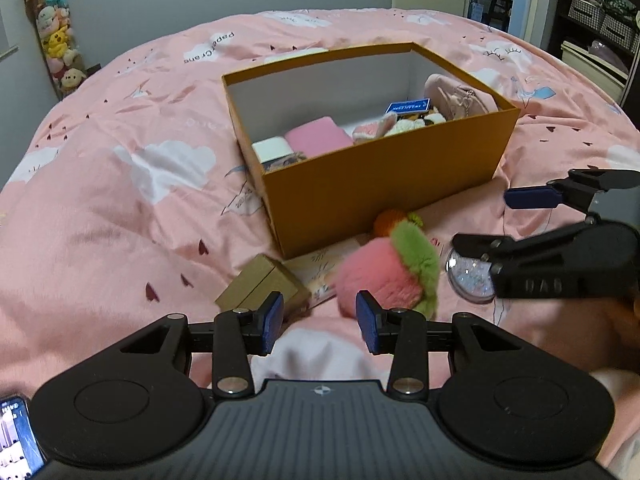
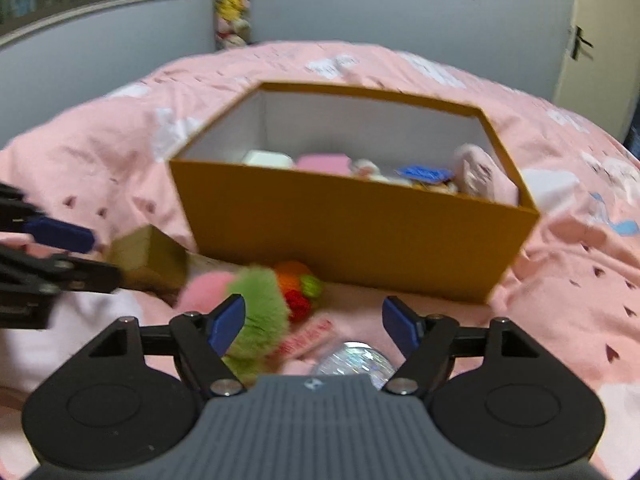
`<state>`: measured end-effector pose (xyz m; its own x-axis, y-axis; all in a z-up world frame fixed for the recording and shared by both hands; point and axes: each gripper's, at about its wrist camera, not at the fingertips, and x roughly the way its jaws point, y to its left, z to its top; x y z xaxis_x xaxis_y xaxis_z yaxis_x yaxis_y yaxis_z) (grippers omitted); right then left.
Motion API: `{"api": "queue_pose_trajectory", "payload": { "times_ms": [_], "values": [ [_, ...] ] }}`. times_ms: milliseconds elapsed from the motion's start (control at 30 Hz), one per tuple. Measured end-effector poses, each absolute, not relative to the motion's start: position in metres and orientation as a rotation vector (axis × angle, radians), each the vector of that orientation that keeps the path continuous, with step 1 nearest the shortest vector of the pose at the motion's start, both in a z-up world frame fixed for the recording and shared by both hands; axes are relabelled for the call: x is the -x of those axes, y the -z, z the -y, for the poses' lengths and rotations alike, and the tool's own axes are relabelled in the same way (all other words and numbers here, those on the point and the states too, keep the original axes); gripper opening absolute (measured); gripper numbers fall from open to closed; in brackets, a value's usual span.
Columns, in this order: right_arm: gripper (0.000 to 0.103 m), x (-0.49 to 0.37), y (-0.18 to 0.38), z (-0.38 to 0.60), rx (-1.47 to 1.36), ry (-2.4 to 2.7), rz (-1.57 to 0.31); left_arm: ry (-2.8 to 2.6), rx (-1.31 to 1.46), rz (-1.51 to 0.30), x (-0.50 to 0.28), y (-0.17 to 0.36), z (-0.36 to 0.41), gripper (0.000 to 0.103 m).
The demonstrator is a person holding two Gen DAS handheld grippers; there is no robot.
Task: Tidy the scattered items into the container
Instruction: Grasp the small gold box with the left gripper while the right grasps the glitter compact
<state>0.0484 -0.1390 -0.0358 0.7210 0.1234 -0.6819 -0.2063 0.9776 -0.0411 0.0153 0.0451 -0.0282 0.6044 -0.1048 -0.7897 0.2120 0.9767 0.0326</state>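
Note:
An open orange box point(image 1: 380, 196) point(image 2: 340, 236) sits on the pink bedding and holds several soft items. In front of it lie a pink and green plush peach point(image 1: 380, 276) point(image 2: 256, 300), a small crochet fruit charm point(image 1: 390, 220) point(image 2: 298, 284), a small gold box point(image 1: 260, 288) point(image 2: 148, 256) and a glittery clear disc point(image 1: 472, 280) point(image 2: 352, 360). My left gripper point(image 1: 320, 320) point(image 2: 90, 256) is open just short of the peach and the gold box, with only bedding between its pads. My right gripper point(image 2: 314, 322) point(image 1: 492, 220) is open over the disc, not pressing it.
A printed card point(image 1: 316, 272) lies under the peach. A phone point(image 1: 16, 436) shows at the lower left edge. Stuffed toys point(image 1: 56, 40) hang at the far wall, and shelves with baskets point(image 1: 600, 20) stand at the right. A door point(image 2: 592, 40) is beyond the bed.

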Motion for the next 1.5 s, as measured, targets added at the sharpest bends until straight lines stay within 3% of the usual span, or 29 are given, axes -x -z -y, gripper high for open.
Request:
{"api": "queue_pose_trajectory", "payload": {
  "times_ms": [67, 300, 767, 1033, 1333, 1500],
  "values": [
    [0.077, -0.052, 0.039, 0.144, 0.101, -0.155, -0.779, 0.19, -0.111, -0.909, -0.014, 0.03, -0.051, 0.053],
    [0.074, -0.059, 0.047, 0.159, 0.009, -0.173, -0.84, 0.157, -0.134, -0.902, -0.02, 0.028, -0.058, 0.055],
    [0.073, -0.076, 0.051, 0.138, 0.103, -0.273, -0.882, 0.301, -0.501, -0.957, -0.049, 0.057, -0.049, 0.059],
    [0.074, -0.096, 0.054, 0.166, 0.181, -0.263, -1.024, 0.384, -0.614, -0.987, -0.068, 0.075, -0.039, 0.061],
    [0.074, -0.123, 0.085, 0.194, 0.059, -0.285, -1.218, 0.359, -0.56, -0.983, -0.075, 0.077, -0.042, 0.066],
    [0.085, -0.13, 0.104, 0.196, 0.024, -0.32, -1.261, 0.39, -0.604, -0.965, -0.075, 0.079, -0.04, 0.069]
  ]
}}
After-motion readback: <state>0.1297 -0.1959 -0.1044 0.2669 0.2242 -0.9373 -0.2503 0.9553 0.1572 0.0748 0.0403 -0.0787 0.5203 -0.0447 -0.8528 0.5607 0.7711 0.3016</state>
